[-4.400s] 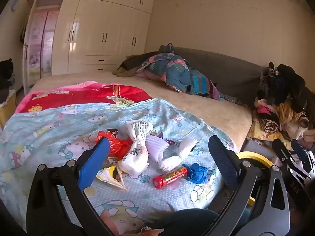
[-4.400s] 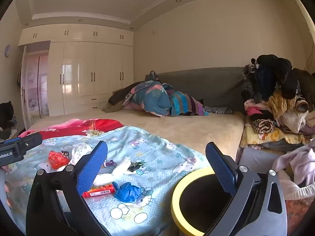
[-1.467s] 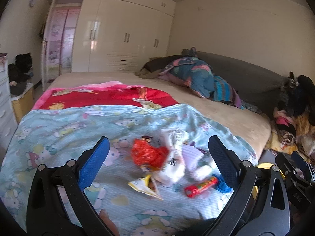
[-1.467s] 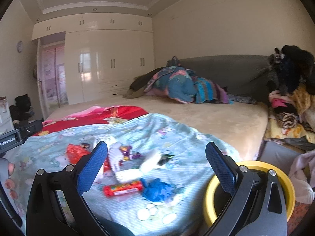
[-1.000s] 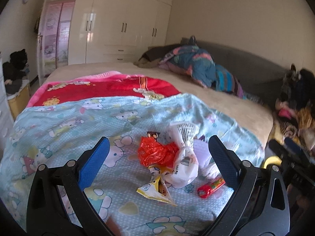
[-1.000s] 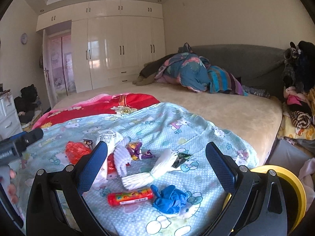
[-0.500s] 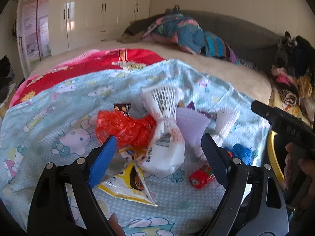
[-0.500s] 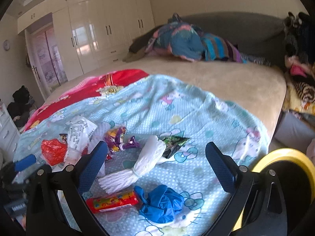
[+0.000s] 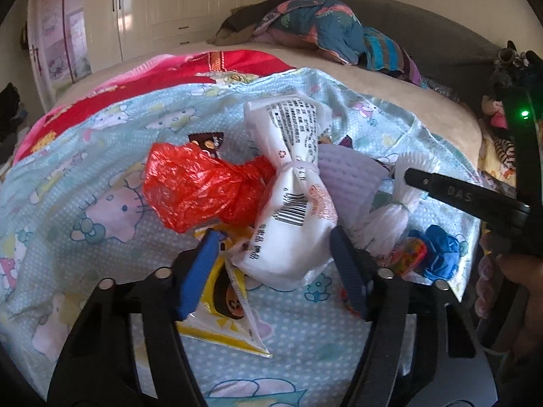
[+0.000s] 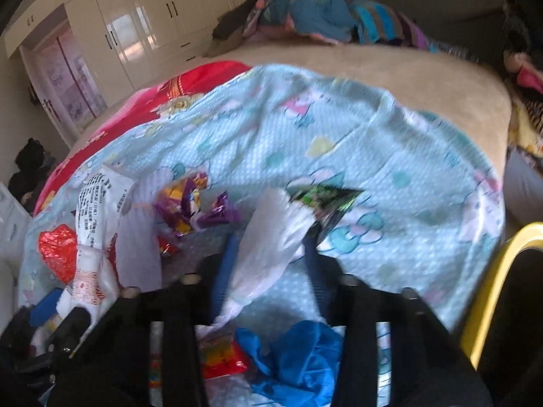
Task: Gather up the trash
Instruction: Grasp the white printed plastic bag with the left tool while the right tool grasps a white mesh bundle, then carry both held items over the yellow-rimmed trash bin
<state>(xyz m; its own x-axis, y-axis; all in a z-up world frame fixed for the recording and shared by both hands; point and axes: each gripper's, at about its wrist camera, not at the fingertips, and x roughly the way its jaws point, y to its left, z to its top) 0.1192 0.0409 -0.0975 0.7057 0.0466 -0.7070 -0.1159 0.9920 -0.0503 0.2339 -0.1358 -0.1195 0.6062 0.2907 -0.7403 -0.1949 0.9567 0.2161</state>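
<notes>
Trash lies on a light blue cartoon blanket. In the left wrist view my left gripper straddles the bottom of a knotted white plastic bag. Its jaws are closing, and the left pad still stands clear of the bag, over a yellow wrapper. A red plastic bag lies left of the white one. The right wrist view is blurred. There my right gripper is closing on a white paper bundle, with both pads against its sides.
A red candy tube and a crumpled blue glove lie under the right gripper. Purple wrappers and a green wrapper lie beyond. A yellow-rimmed bin stands beside the bed at right. Bedding is piled at the far end.
Both grippers have dropped down and forward onto the trash pile. Their jaws have narrowed, the left around the white bag, the right onto the white bundle.
</notes>
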